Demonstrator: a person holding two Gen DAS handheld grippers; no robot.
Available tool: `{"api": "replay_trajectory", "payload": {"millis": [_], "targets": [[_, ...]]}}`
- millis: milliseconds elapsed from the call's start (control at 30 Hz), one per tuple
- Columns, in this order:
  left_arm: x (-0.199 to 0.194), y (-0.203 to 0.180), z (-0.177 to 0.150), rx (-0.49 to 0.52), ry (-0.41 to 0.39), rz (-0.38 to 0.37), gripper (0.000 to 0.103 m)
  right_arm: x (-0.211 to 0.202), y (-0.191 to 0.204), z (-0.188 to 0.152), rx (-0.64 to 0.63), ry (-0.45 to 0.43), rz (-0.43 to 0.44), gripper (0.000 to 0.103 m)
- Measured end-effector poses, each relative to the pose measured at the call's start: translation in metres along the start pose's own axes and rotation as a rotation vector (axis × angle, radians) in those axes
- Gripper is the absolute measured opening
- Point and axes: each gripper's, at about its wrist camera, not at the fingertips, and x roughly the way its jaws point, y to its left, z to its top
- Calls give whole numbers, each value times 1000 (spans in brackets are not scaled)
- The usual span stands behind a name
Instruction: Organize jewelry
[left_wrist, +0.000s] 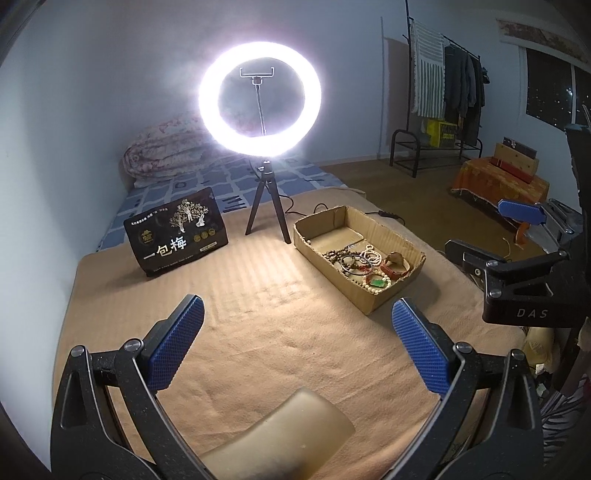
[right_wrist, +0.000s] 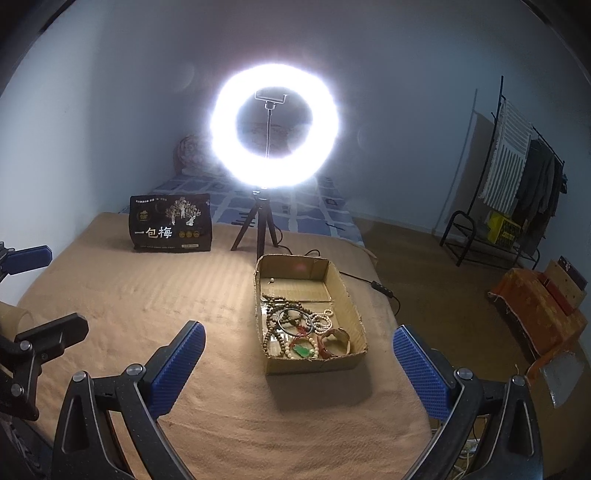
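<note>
Cardboard, worn at the edges, forms the shallow open box (right_wrist: 334, 363) that sits on the tan blanket (right_wrist: 177, 306) covering the bed, and the jewelry is all inside it: a tangle of brown bead strands (right_wrist: 280, 314), a thin dark bangle (right_wrist: 295, 322), pale bead strings (right_wrist: 324, 320), a green pendant (right_wrist: 303, 350) and a wide reddish-brown cuff (right_wrist: 338, 341), heaped toward the near end while the far end of the box lies mostly bare. Behind the box a lit ring light (right_wrist: 275, 136) stands on a small black tripod (right_wrist: 258, 230), and to its left a black snack bag (right_wrist: 170, 223) with white characters stands upright. Both tools hover above the blanket with nothing between their blue pads: the left tool (left_wrist: 297, 343) has its fingers spread wide apart, the box ahead and to its right, and the right tool (right_wrist: 299, 363) is likewise spread wide, with the box directly in front of it. A clothes rack (right_wrist: 517, 192) stands off by the far wall.
</note>
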Motion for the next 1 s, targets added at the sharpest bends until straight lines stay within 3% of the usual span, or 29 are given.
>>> {"api": "replay_trajectory", "payload": {"millis": [1000], "targets": [[-3,3,1,-2,-21,20,103,4,1,-1,-6,23,-1,103]]}}
